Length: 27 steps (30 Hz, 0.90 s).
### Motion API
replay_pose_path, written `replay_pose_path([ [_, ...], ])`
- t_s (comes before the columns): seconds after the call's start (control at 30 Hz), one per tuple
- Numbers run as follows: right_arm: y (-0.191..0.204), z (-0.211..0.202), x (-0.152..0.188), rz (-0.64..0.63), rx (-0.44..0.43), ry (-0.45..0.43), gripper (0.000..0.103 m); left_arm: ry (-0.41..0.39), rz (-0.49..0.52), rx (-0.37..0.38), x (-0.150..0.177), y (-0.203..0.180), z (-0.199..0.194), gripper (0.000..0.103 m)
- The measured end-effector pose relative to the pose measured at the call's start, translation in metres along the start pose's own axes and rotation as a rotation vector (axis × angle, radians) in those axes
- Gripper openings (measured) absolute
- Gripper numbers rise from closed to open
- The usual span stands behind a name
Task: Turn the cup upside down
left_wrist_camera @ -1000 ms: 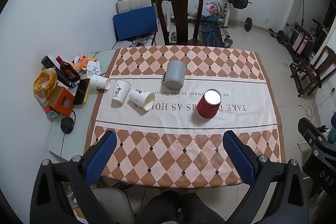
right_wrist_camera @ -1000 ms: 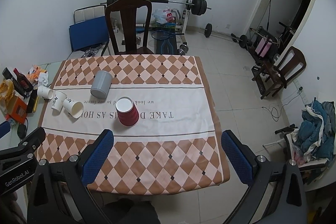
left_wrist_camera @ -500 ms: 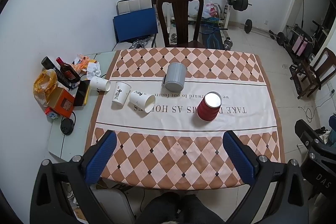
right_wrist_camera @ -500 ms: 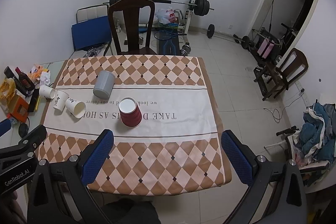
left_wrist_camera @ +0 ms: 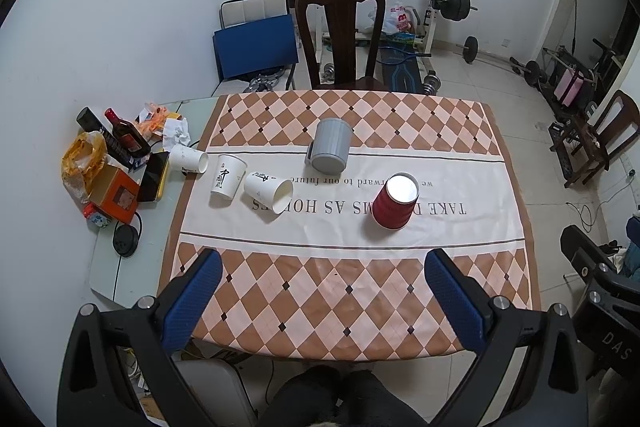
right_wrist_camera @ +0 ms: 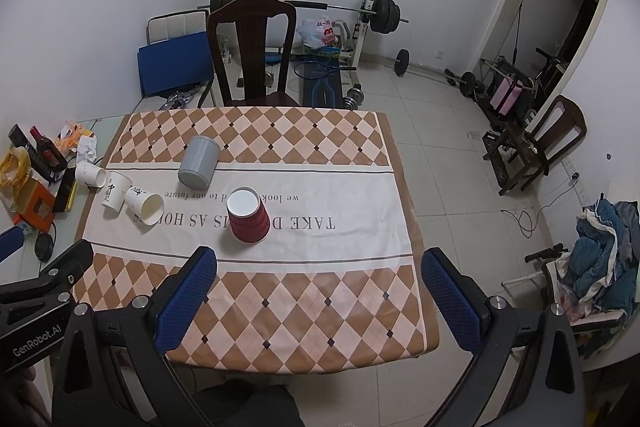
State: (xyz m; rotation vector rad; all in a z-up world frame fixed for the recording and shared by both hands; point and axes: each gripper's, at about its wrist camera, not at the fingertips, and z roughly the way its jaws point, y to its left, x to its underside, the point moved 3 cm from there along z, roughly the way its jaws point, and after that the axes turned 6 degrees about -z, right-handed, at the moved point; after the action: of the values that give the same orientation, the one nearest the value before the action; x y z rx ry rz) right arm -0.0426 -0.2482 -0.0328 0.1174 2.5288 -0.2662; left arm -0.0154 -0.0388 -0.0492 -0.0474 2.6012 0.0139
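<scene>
The surface (left_wrist_camera: 132,279) carries a checked brown and pink tablecloth (left_wrist_camera: 344,291) with a white band of printed words; its near edge drops out of sight behind both tools. A dark wooden chair (left_wrist_camera: 340,35) stands at the far side, its seat mostly hidden by the cloth's far edge.

The left tool (left_wrist_camera: 324,267) hangs above the near edge with its blue pads spread wide and nothing between them. The right tool (right_wrist_camera: 320,267) is likewise wide apart and empty; in its view the left tool's black body juts in at the lower left, cut off by the frame.

The grey cup (left_wrist_camera: 330,147) lies tilted on its side near the cloth's middle, its closed base toward the cameras. The red cup (left_wrist_camera: 395,202) stands mouth down on the white band, white base up, apart from both tools.

Three white paper cups sit at the left: one (left_wrist_camera: 267,191) lying with its mouth toward the camera, one (left_wrist_camera: 226,179) upside down just beside it, one (left_wrist_camera: 188,159) on its side off the cloth. The clutter beyond them, a dark bottle (left_wrist_camera: 126,135) and an orange box (left_wrist_camera: 116,195), is partly overlapping and hard to sort.

Compared with a second ago, both cameras have drawn back slightly, so the cups look smaller and higher in view; nothing on the cloth has moved.
</scene>
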Motion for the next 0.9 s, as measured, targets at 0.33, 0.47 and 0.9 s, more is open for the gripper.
replay_pose_path([
  [0.33, -0.0007, 0.0003, -0.0003, 0.001, 0.001, 0.0, 0.103, 0.001, -0.003, 0.0, 0.0003, 0.0, 0.0004, 0.103],
  [0.47, -0.0001, -0.0001, 0.0, 0.0, 0.0, -0.002, 0.103, 0.002, -0.003, 0.001, 0.0005, 0.0005, 0.0004, 0.103],
  [0.9, 0.0012, -0.0008, 0.0006, -0.001, -0.001, -0.001, 0.103, -0.004, 0.0, -0.002, -0.0033, -0.0002, 0.0011, 0.103],
])
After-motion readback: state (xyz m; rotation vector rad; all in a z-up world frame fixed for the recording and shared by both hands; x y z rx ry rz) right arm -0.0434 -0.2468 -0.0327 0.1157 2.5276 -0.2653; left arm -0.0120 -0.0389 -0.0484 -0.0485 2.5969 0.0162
